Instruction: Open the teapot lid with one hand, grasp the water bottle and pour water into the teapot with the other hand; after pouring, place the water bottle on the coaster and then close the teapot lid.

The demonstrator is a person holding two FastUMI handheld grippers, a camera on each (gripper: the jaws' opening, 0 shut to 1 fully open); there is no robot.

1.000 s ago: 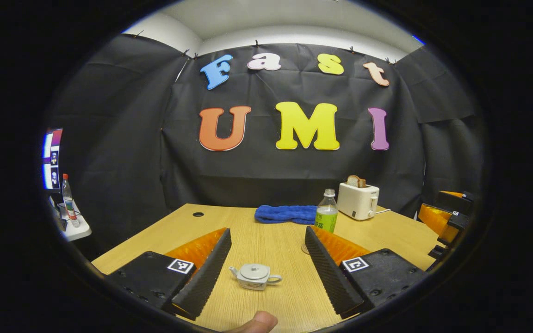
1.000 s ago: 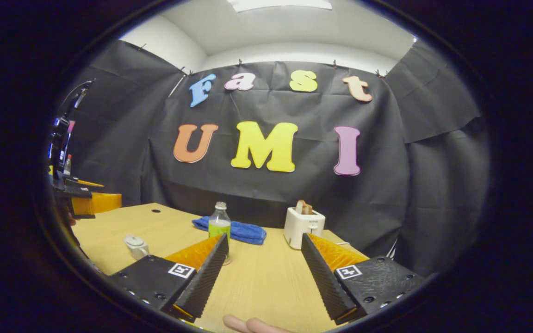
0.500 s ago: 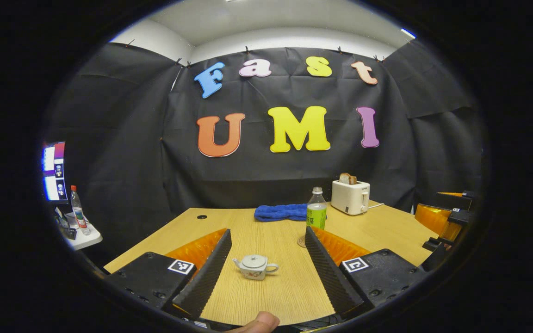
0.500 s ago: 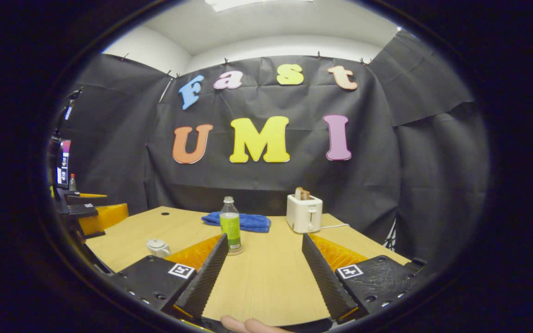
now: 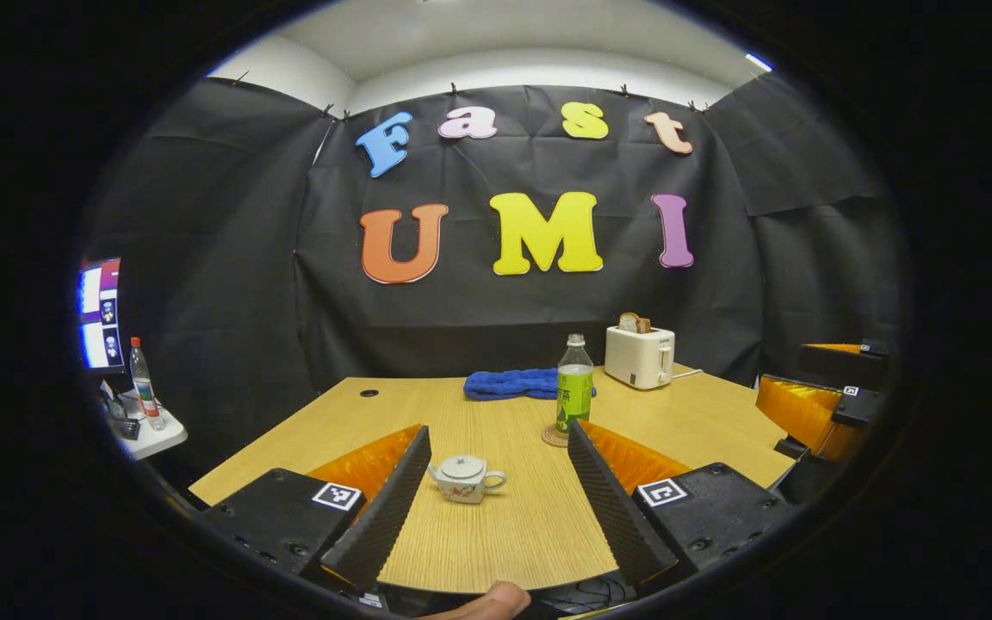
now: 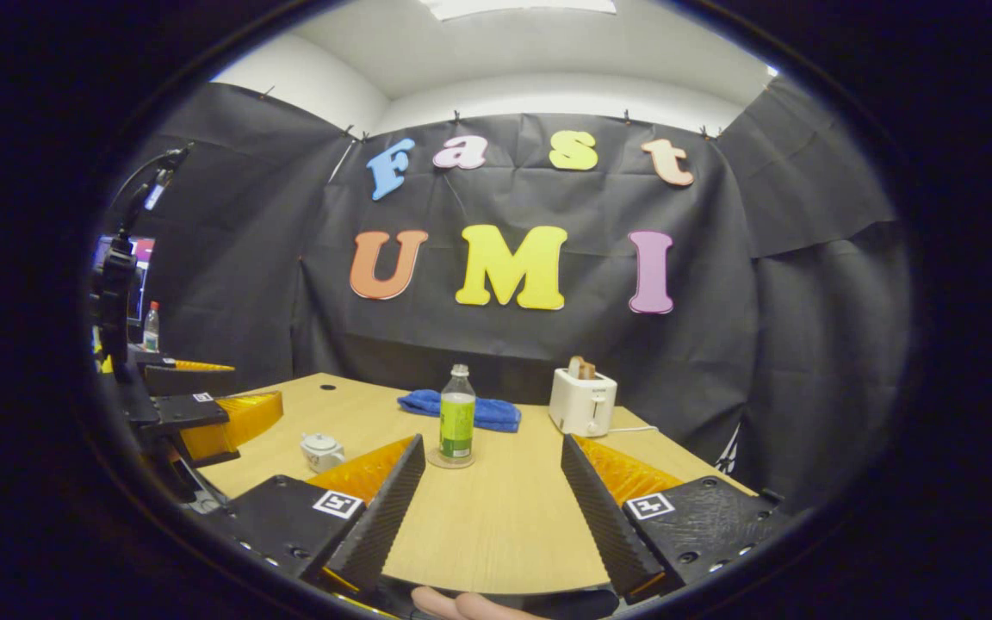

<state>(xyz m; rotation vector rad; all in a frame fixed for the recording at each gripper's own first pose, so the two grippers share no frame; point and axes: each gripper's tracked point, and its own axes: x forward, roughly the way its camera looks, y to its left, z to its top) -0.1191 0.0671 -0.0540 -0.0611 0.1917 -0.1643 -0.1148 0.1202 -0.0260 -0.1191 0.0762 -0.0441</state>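
Teapot (image 5: 465, 479) stands upright on the wooden table (image 5: 496, 534) with its lid seated, seen in the left gripper view between the two fingers of the left gripper (image 5: 500, 508) but farther off, untouched; that gripper's jaws stand wide apart and hold nothing; a fingertip (image 5: 483, 601) of the holding hand shows at the bottom edge; in the right gripper view the right gripper (image 6: 492, 517) is likewise spread wide and empty, poised over the near edge of the table, with fingertips (image 6: 461, 605) at the bottom edge; ahead of it the water bottle (image 6: 456, 418), capped and upright, rests on the round coaster (image 6: 451, 461); the teapot (image 6: 320, 450) sits well to the left of the bottle, near the left gripper (image 6: 203, 413), which shows at the left side of that view; in the left gripper view the water bottle (image 5: 574, 387) stands on the coaster (image 5: 554, 436) beyond and to the right of the teapot; behind the bottle a blue cloth (image 5: 513, 384) lies on the table; a white toaster (image 5: 639, 356) with bread in its slot stands farther right; the right gripper (image 5: 815, 400) shows at the right edge; off the table to the left, a second bottle (image 5: 143, 383) stands on a small side shelf (image 5: 147, 439) beneath a lit screen (image 5: 98, 314).
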